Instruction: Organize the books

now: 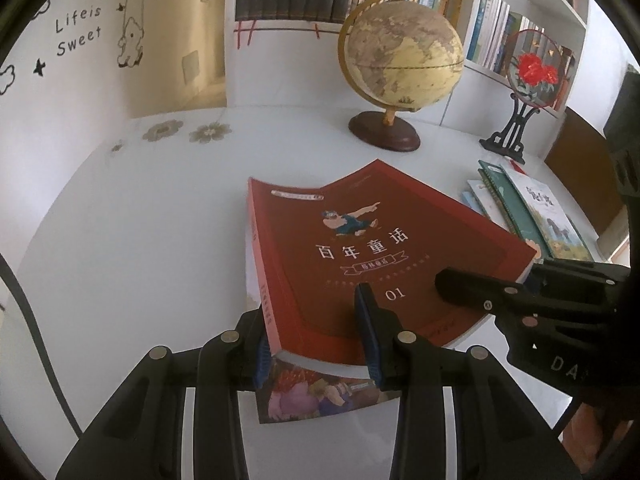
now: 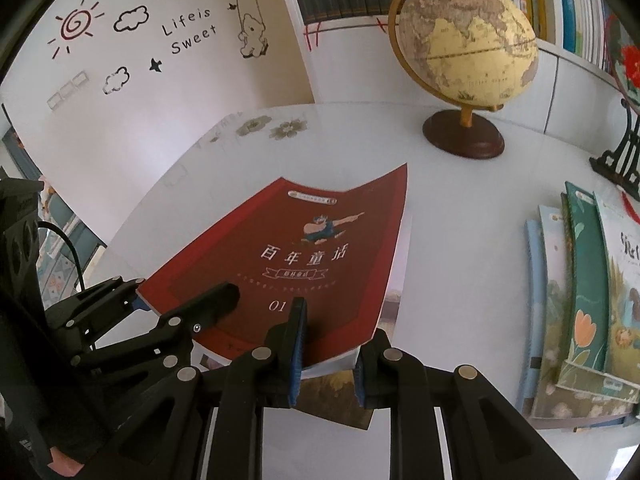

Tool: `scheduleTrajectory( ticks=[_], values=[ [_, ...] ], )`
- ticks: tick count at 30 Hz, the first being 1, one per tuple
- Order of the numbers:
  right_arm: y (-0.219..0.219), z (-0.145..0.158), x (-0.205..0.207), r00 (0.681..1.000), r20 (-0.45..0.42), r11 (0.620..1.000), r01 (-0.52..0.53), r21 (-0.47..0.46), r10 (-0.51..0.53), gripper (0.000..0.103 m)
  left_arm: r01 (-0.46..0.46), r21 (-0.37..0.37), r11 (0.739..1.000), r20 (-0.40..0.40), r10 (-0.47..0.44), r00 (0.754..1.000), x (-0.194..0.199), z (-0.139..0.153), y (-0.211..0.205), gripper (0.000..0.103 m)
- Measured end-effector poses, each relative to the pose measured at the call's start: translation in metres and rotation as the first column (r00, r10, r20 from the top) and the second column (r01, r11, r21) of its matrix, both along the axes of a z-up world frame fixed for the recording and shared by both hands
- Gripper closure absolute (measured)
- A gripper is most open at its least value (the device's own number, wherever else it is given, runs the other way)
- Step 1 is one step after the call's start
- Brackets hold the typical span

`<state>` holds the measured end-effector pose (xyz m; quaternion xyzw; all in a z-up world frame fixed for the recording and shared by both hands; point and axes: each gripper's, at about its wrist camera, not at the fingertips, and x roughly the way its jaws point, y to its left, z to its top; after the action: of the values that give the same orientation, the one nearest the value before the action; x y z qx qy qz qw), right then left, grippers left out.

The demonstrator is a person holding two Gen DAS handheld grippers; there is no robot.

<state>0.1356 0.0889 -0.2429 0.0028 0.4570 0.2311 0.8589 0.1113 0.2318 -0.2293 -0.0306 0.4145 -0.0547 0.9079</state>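
Observation:
A thick red book (image 1: 360,248) marked 01 hangs over the white table (image 1: 160,220), with a thin picture book (image 1: 320,400) under it. My left gripper (image 1: 316,344) is shut on the stack's near left corner, one blue pad on the cover and the other at the spine side. In the right wrist view, my right gripper (image 2: 330,356) is shut on the near right corner of the red book (image 2: 304,256), and the picture book (image 2: 340,400) shows below. Each gripper also appears in the other's view: the right gripper (image 1: 516,280) and the left gripper (image 2: 160,300).
A fanned pile of picture books (image 2: 580,300) lies on the table to the right. Behind stand a globe (image 1: 400,64) on a wooden base and a round embroidered fan (image 1: 528,72) on a black stand. White bookshelves (image 1: 500,32) full of books line the back.

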Motion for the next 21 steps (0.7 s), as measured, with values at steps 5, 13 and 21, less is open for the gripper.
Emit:
scheduleTrajectory(
  ticks=[5, 13, 21],
  values=[
    [0.003, -0.008, -0.002, 1.000, -0.024, 1.000, -0.003, -0.010, 0.003, 0.083, -0.016, -0.020, 1.000, -0.025, 0.016, 1.000, -0.001, -0.009, 0.005, 0.069],
    [0.003, -0.022, 0.002, 0.996, -0.086, 1.000, -0.004, -0.002, 0.004, 0.080, -0.059, 0.017, 0.998, -0.089, 0.060, 0.994, 0.002, -0.023, 0.010, 0.064],
    [-0.006, -0.043, 0.008, 0.981, -0.195, 1.000, 0.009, -0.014, -0.012, 0.079, -0.087, 0.070, 0.994, -0.136, 0.096, 0.986, -0.008, -0.031, 0.014, 0.063]
  ],
)
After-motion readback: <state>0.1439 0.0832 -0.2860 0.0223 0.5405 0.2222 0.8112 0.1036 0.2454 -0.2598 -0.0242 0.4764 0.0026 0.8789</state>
